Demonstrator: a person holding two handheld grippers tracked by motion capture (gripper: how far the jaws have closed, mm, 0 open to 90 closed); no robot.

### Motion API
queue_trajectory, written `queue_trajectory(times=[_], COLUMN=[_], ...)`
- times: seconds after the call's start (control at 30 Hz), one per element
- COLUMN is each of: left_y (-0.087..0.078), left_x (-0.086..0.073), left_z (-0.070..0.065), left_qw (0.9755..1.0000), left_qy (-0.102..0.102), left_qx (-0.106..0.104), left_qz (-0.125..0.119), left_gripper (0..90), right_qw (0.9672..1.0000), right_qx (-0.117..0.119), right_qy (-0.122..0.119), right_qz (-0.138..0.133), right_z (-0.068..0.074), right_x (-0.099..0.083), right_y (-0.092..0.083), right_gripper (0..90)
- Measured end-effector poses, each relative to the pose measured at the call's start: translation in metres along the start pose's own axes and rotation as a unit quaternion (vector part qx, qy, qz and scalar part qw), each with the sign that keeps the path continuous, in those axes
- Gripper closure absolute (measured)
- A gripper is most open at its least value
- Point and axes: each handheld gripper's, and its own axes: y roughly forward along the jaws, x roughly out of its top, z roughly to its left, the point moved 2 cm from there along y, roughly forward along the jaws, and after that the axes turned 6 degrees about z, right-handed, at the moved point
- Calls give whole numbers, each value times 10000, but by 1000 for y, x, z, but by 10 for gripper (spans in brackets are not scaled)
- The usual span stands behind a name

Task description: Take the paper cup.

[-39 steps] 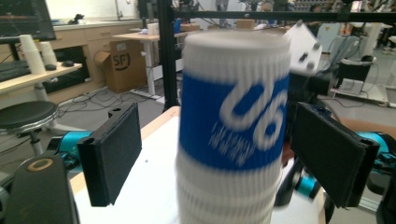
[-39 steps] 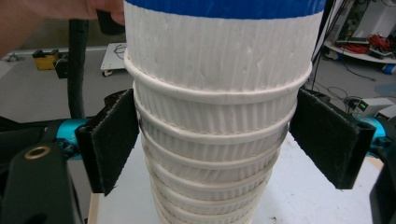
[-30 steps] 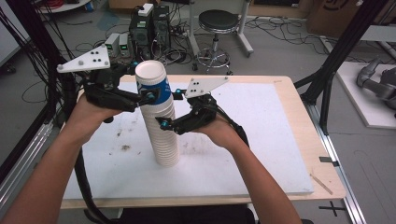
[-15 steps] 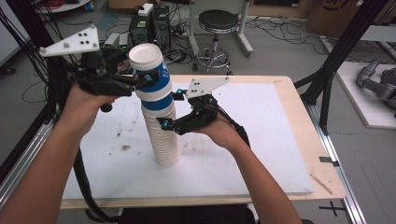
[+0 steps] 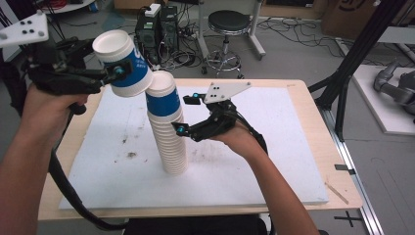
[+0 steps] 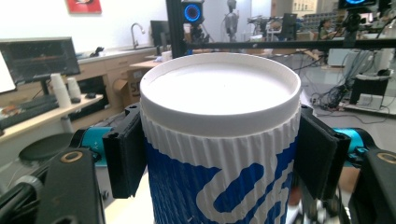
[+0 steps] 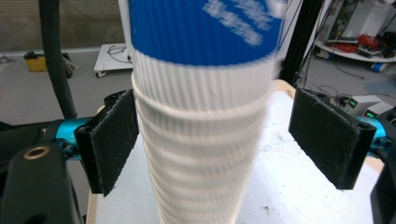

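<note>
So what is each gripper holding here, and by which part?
The left gripper clamps a blue-and-white ribbed paper cup by its sides just below the rim. The right gripper brackets the tall stack of paper cups, one pad touching, not clamped.

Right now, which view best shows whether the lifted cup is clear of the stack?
The high view: the lifted cup, clamped in the left tool, hangs tilted, its base beside the rim of the stack; contact there is unclear. The left gripper view gives just the cup's rim and blue print. The right gripper view has the stack, not that cup.
</note>
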Motion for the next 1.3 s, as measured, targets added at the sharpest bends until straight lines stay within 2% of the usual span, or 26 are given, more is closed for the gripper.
queue_trajectory(times=[0.13,0.33,0.43,0.57,0.7,0.87,0.9,0.93,0.97,1.13,1.2,1.23,1.3], left_y=[-18,-39,-43,-45,-44,-37,-37,-33,-31,-19,-17,-10,-4], left_x=[-20,-35,-43,-63,-97,-142,-142,-157,-164,-194,-198,-207,-214], left_z=[2,11,10,6,-2,-14,-14,-19,-22,-31,-32,-36,-39], left_qw=[9997,9992,9992,9989,9979,9962,9962,9958,9956,9944,9941,9930,9923], left_qy=[-163,-263,-211,-175,-174,-142,-142,-128,-155,-243,-264,-300,-304], left_qx=[43,274,324,355,367,178,178,58,-11,-173,-205,-272,-295], left_qz=[-171,-149,17,266,496,842,842,906,927,1017,1030,1114,1166], left_gripper=[281,281,282,283,285,285,285,286,286,285,286,285,286], right_qw=[10000,9999,9997,9995,9989,9971,9968,9966,9966,9948,9945,9939,9933], right_qx=[-93,-125,-185,-264,-400,-668,-698,-724,-724,-874,-887,-932,-973], right_qy=[-2,114,130,135,152,86,84,111,163,343,381,413,453], right_qz=[-28,32,14,68,194,362,370,367,360,386,396,411,420], right_z=[-2,-5,-6,-6,-8,-10,-10,-11,-10,-13,-13,-13,-13], right_x=[-5,-17,-21,-30,-45,-66,-71,-78,-82,-108,-112,-121,-127], right_y=[-13,-23,-26,-31,-36,-44,-46,-48,-49,-57,-59,-61,-63], right_gripper=[162,162,162,163,163,163,163,163,163,163,163,163,163])
